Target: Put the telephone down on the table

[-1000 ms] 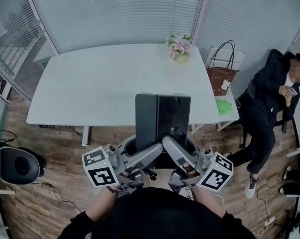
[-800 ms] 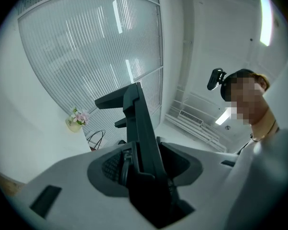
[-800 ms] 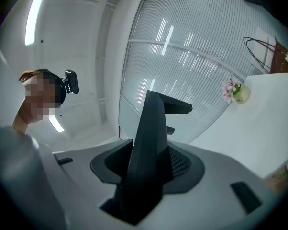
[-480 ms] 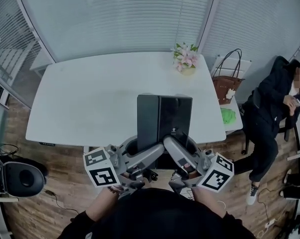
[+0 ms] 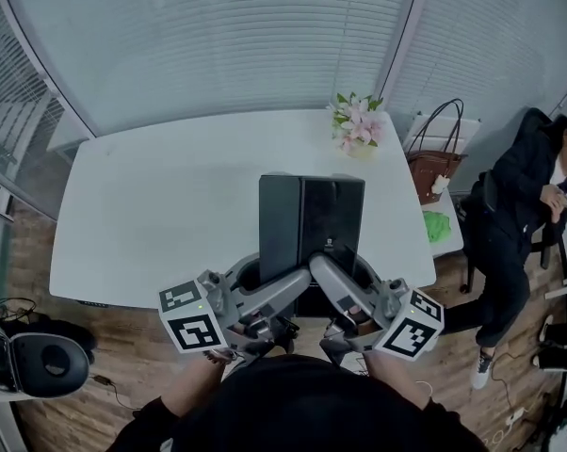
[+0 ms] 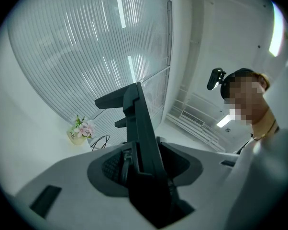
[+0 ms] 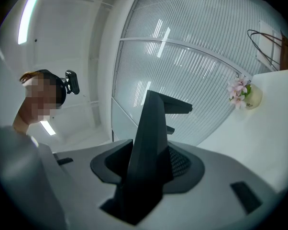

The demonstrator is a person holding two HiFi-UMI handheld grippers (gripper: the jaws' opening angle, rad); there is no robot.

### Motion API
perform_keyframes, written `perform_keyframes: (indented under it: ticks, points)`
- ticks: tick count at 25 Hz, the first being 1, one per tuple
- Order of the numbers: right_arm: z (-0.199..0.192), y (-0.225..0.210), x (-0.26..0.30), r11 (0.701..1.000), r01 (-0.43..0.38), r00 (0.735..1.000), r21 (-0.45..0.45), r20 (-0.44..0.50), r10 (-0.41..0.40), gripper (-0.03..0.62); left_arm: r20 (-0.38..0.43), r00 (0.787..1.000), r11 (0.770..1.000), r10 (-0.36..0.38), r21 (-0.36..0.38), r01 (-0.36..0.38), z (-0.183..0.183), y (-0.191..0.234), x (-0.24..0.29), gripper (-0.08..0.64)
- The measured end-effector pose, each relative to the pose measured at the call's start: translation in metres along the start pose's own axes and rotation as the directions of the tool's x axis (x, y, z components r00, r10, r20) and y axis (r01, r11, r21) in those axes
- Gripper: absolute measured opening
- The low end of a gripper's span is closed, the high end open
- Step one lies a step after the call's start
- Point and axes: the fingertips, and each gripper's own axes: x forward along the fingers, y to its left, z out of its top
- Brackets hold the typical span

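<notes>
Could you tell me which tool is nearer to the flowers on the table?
Right. The right tool grips the telephone on the side toward the flowers; the left tool grips beside it, farther away.

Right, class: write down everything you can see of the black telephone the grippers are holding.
The telephone is black, flat and rectangular, seemingly plastic, split lengthwise into a narrower left and wider right section. The left gripper and right gripper both clamp its near edge, holding it above the near edge of the white table.
</notes>
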Motion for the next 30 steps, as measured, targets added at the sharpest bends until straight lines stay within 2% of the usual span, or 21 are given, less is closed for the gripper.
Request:
perform_keyframes:
  ticks: [7, 17, 30]
  points:
    - [0.007, -0.026, 0.026, 1.0, 0.016, 1.0, 0.009, 0.007, -0.016, 0.178, -0.012, 1.0, 1.0, -0.001, -0.014, 0.001, 0.019, 0.031, 0.007, 0.212]
    - [0.011, -0.042, 0.04, 1.0, 0.022, 1.0, 0.012, 0.002, -0.022, 0.178, -0.015, 1.0, 1.0, -0.002, -0.023, 0.002, 0.029, 0.05, 0.012, 0.212]
    - [0.032, -0.077, 0.057, 0.999, -0.013, 0.998, 0.039, -0.055, 0.015, 0.178, 0.013, 0.999, 0.999, 0.049, -0.014, -0.048, 0.042, 0.081, 0.039, 0.212]
